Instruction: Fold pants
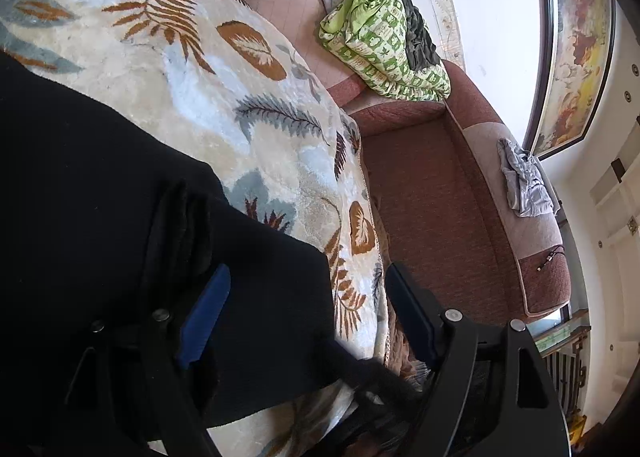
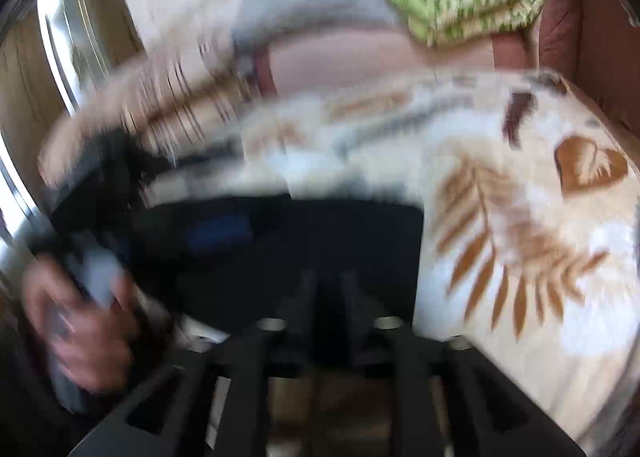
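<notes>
Black pants point(image 1: 120, 197) lie on a cream blanket with a leaf pattern point(image 1: 208, 69). My left gripper point(image 1: 308, 297) is open wide. One of its blue pads point(image 1: 206, 313) rests over the black cloth, and the other hangs past the blanket's edge, with the pants' corner lying loose between them. The right wrist view is blurred by motion. There my right gripper point(image 2: 329, 281) points down at the pants point(image 2: 300, 241), its dark fingers a narrow gap apart. I cannot tell if cloth sits in that gap. A hand point(image 2: 80, 317) at the left holds the other gripper.
A red sofa point(image 1: 440, 197) runs beside the blanket's edge, with a crumpled grey cloth point(image 1: 524, 185) and a cable point(image 1: 552, 255) on its back. A folded green patterned quilt point(image 1: 384, 41) lies at the far end. A framed painting point(image 1: 576, 57) hangs on the wall.
</notes>
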{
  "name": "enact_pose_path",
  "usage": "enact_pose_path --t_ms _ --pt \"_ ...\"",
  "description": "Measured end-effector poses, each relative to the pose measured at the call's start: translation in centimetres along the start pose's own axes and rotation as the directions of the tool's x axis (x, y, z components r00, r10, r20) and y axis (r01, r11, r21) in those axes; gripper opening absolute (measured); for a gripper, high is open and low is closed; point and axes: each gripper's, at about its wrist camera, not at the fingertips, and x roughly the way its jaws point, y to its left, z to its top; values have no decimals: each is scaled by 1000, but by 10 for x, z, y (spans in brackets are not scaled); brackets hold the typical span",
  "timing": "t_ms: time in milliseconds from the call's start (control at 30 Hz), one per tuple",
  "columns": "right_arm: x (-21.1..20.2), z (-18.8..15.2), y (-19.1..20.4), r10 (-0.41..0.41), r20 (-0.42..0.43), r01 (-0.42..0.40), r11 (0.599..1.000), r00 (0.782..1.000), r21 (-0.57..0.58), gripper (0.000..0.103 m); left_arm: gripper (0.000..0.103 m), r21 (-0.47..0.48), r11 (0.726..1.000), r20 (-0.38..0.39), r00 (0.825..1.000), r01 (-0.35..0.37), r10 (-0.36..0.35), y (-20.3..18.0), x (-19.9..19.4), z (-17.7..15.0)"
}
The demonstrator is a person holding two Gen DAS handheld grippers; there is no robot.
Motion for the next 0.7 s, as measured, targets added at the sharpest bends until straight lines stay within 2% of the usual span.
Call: enact_pose_path --t_ms 200,300,333,367,400,433,467,567,600,667,700 --pt "0 3 -3 32 0 -31 999 1000 42 32 83 38 999 -3 1000 -22 23 -7 3 -2" --pt "-2 2 6 49 -16 -48 999 999 5 51 84 50 998 1 999 -32 32 -10 3 -4" --pt "-2 2 11 52 -23 -52 999 998 -15 62 84 54 998 0 999 -44 44 -13 1 -4" --pt "-2 2 16 53 -25 -54 998 998 -32 67 84 62 996 6 998 -66 66 -19 -4 -3" --pt "-3 0 22 50 -26 -52 997 998 -54 76 84 75 994 25 997 -75 73 -26 -13 -3" --pt "-2 -1 26 40 -23 -41 997 999 -70 78 84 107 993 56 997 -52 46 -36 -27 -3" --pt "-2 -2 28 28 -18 -30 996 999 -82 78 84 152 988 87 996 -39 26 -47 -44 -3" --pt "-3 -1 23 55 3 -55 997 998 -51 78 89 251 964 159 986 -93 53 -70 -92 -2" --pt "-3 -1 21 67 10 -67 997 998 -30 78 91 263 960 183 982 -97 49 -73 -111 0" --pt "-4 0 15 92 22 -92 996 996 18 78 103 234 967 242 970 -98 39 -69 -156 3" --pt "-5 1 13 100 23 -101 994 995 31 78 103 209 973 271 962 -97 38 -62 -173 3"
